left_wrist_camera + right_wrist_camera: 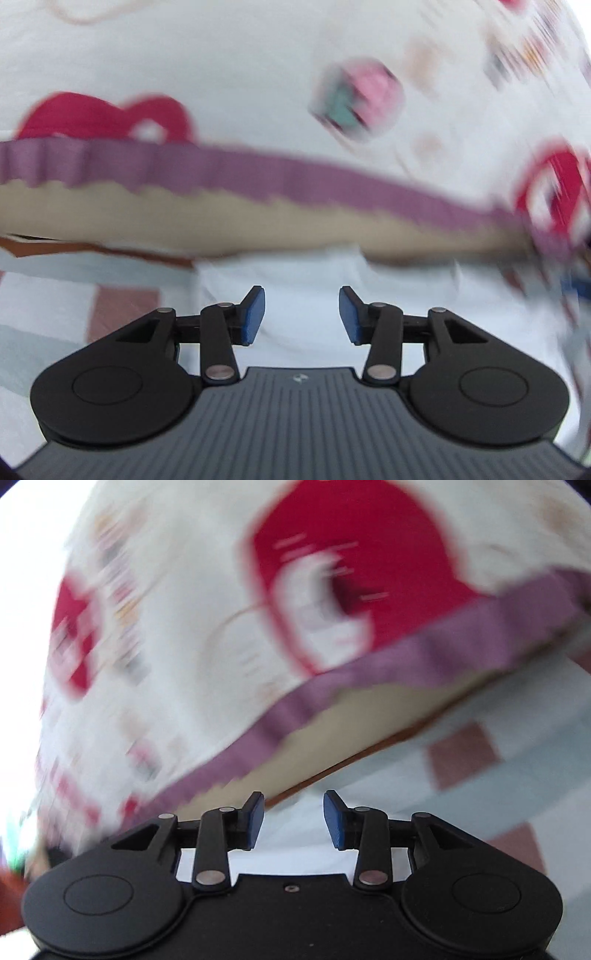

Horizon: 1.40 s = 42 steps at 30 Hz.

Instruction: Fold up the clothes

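A tan tabletop [184, 221] with a brown front edge runs across both views, and below it a floor [48, 295] of pale and reddish-brown squares shows, all smeared by motion blur. On the table lies the garment [221, 66] I am to fold: white cloth printed with red shapes [92, 114] and small coloured patches, finished along its near edge with a ribbed purple band [258, 173]. In my left wrist view the band stretches nearly level from the left edge of the picture to the right, with a strip of bare tabletop in front of it. In my right wrist view the same cloth [184, 646] tilts steeply, its purple band [369, 675] climbing from lower left to upper right, and a large red print [369, 572] fills the top of the picture. Bare tabletop [369, 709] shows just below the band there too.

My left gripper [301, 315] hangs in front of the table edge, its blue-padded fingers [255, 314] spread well apart with nothing between them. Behind the gap is a plain pale cloth [303, 280] below the table edge; I cannot tell what it is. My right gripper [293, 819] is likewise held wide, its blue pads [336, 821] clear of the garment, their tips level with the table's brown edge. Neither gripper touches the garment; the purple band lies beyond both pairs of fingertips. At the far left of the right view an orange blur sits in the corner, too smeared to make out.
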Each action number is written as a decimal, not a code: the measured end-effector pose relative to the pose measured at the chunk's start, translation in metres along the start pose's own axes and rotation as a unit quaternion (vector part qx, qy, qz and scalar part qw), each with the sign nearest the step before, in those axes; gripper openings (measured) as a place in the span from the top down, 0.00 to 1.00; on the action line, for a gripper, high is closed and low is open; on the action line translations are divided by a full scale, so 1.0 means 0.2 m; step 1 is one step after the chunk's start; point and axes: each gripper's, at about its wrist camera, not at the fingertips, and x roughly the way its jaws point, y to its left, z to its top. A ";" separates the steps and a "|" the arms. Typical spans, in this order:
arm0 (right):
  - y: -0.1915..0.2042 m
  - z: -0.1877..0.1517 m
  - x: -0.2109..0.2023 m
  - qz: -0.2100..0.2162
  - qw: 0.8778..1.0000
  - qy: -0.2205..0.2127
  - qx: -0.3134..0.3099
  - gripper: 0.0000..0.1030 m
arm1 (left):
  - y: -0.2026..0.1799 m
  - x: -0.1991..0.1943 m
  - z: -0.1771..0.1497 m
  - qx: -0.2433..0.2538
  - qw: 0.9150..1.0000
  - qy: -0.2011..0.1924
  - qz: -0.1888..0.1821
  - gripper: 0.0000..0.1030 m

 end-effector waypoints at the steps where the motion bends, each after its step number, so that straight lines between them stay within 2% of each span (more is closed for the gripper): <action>1: 0.05 -0.01 0.02 0.017 0.999 0.032 -0.032 0.57 | -0.03 0.02 -0.02 0.010 1.000 0.016 -0.012 0.58; 4: 0.20 -0.11 0.15 0.004 0.983 0.139 -0.123 0.52 | -0.13 0.10 -0.09 0.041 0.996 0.063 -0.048 0.58; 7: 0.24 -0.20 0.27 -0.107 0.951 0.243 -0.160 0.52 | -0.23 0.17 -0.16 0.071 0.988 0.110 -0.085 0.57; 8: 0.22 -0.21 0.26 -0.115 0.949 0.249 -0.158 0.52 | -0.26 0.20 -0.17 0.075 0.986 0.117 -0.088 0.52; 9: 0.20 -0.21 0.26 -0.113 0.953 0.243 -0.142 0.52 | -0.28 0.23 -0.18 0.077 0.986 0.119 -0.089 0.48; 12: 0.16 -0.19 0.27 -0.119 0.963 0.213 -0.111 0.55 | -0.38 0.32 -0.17 0.097 0.986 0.115 -0.072 0.47; 13: 0.17 -0.19 0.28 -0.126 0.966 0.197 -0.114 0.55 | -0.41 0.35 -0.15 0.108 0.985 0.115 -0.066 0.47; 14: 0.17 -0.18 0.29 -0.133 0.968 0.180 -0.116 0.55 | -0.46 0.38 -0.12 0.142 0.981 0.116 -0.056 0.49; 15: 0.19 -0.19 0.31 -0.141 0.968 0.158 -0.131 0.54 | -0.52 0.42 -0.10 0.184 0.975 0.116 -0.043 0.49; 16: 0.20 -0.21 0.34 -0.153 0.967 0.138 -0.150 0.54 | -0.59 0.45 -0.11 0.241 0.964 0.111 -0.029 0.48; 17: 0.20 -0.23 0.38 -0.168 0.964 0.127 -0.162 0.54 | -0.66 0.48 -0.12 0.302 0.948 0.103 -0.015 0.47; 18: 0.22 -0.23 0.39 -0.179 0.961 0.119 -0.176 0.54 | -0.70 0.50 -0.11 0.325 0.941 0.096 -0.004 0.46; 19: 0.24 -0.24 0.40 -0.189 0.957 0.111 -0.190 0.54 | -0.73 0.52 -0.09 0.335 0.938 0.089 0.005 0.46; 22: 0.24 -0.22 0.43 -0.219 0.954 0.070 -0.194 0.55 | -0.75 0.59 -0.01 0.306 0.949 0.063 0.050 0.46; 25: 0.17 -0.18 0.43 -0.245 0.957 0.048 -0.149 0.54 | -0.74 0.65 0.07 0.286 0.952 0.035 0.106 0.46; 27: 0.11 -0.15 0.41 -0.247 0.961 0.041 -0.116 0.54 | -0.69 0.65 0.13 0.251 0.958 0.016 0.137 0.46; 29: 0.08 -0.13 0.39 -0.252 0.962 0.031 -0.099 0.54 | -0.61 0.62 0.19 0.194 0.969 -0.001 0.151 0.46; 31: 0.04 -0.12 0.38 -0.253 0.963 0.023 -0.087 0.54 | -0.51 0.59 0.21 0.154 0.976 -0.005 0.152 0.45; 35: 0.02 -0.12 0.37 -0.251 0.960 0.023 -0.121 0.54 | -0.35 0.53 0.18 0.139 0.976 0.011 0.170 0.45; 38: 0.02 -0.10 0.42 -0.255 0.955 0.026 -0.149 0.54 | -0.26 0.45 0.13 0.137 0.978 0.018 0.158 0.45; 42: -0.02 -0.02 0.47 -0.265 0.956 0.017 -0.126 0.54 | -0.15 0.41 0.10 0.133 0.974 0.034 0.181 0.45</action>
